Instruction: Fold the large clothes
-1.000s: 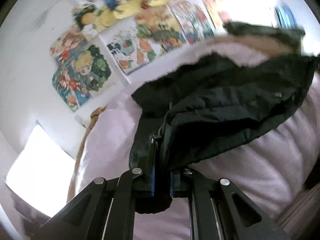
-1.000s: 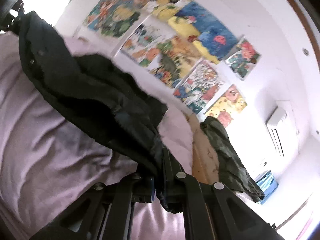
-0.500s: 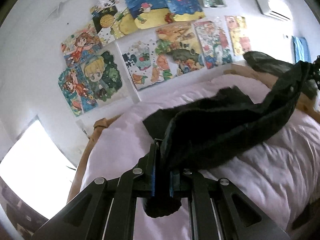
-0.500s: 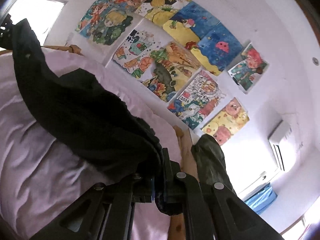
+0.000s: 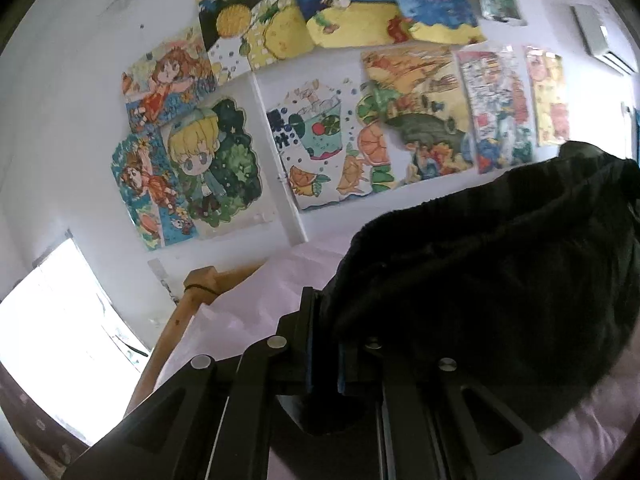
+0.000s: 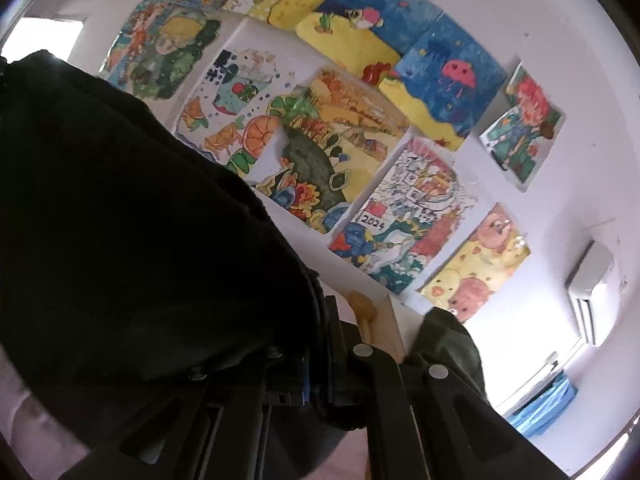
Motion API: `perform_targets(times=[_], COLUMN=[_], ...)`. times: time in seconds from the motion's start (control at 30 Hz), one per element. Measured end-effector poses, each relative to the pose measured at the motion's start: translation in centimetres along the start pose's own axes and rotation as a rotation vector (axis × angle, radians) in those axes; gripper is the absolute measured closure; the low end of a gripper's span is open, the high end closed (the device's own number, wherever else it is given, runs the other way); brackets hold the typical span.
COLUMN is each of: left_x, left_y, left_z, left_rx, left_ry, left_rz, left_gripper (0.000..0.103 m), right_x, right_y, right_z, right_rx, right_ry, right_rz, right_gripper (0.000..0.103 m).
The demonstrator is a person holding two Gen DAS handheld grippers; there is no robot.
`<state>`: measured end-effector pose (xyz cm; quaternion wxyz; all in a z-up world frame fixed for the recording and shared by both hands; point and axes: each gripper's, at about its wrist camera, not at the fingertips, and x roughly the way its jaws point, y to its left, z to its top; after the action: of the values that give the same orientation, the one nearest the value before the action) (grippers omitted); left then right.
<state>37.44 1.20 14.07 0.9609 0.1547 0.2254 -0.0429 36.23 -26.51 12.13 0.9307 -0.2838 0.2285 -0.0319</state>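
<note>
Above the pink bed point(image 5: 248, 304), both clamped tongs point(image 5: 324, 344) point(image 6: 316, 364) have raised the black garment point(image 5: 480, 280) higher.

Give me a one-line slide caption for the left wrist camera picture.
Left claw shut on a black garment lifted above a pink bed, facing a wall of colourful drawings.

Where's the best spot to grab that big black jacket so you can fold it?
By its edge, one end per gripper, as now: the left gripper and right gripper are each shut on a thin hem of the black jacket. Come in from the sides; the bulky middle sags over the pink bed.
</note>
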Motion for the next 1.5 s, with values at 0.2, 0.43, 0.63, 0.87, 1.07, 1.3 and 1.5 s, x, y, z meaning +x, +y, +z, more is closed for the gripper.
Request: perform_targets(times=[0.2, 0.43, 0.63, 0.87, 1.07, 1.3, 1.5], left_x=[7.7, 14.1, 18.5, 21.1, 19.4, 12.3, 9.6], left_y=[0.3, 0.1, -0.3, -0.3, 2.0, 4.6, -0.3], left_z=[-0.5, -2.2, -4.1, -5.1, -4.8, -4.3, -5.5], left_rx=[-0.039, -0.028, -0.007, -0.043, -0.19, -0.352, -0.222], left_ry=[0.026, 0.117, 0.187, 0.246, 0.218, 0.012, 0.006], left_rz=[0.019, -0.026, -0.065, -0.108, -0.173, -0.163, -0.327], left_gripper=[0.097, 0.097, 0.097, 0.095, 0.084, 0.021, 0.011], right_x=[8.1, 14.6, 18.5, 20.7, 19.5, 13.6, 10.3], right_y=[1.1, 3.5, 5.2, 6.3, 4.1, 1.9, 5.0], right_z=[0.2, -1.7, -3.5, -4.7, -4.4, -2.9, -2.8], right_rx=[0.05, 0.037, 0.006, 0.018, 0.139, 0.267, 0.326], right_ry=[0.025, 0.137, 0.188, 0.213, 0.18, 0.004, -0.036], right_rz=[0.029, 0.079, 0.12, 0.158, 0.198, 0.175, 0.404], right_gripper=[0.097, 0.096, 0.096, 0.092, 0.076, 0.017, 0.014])
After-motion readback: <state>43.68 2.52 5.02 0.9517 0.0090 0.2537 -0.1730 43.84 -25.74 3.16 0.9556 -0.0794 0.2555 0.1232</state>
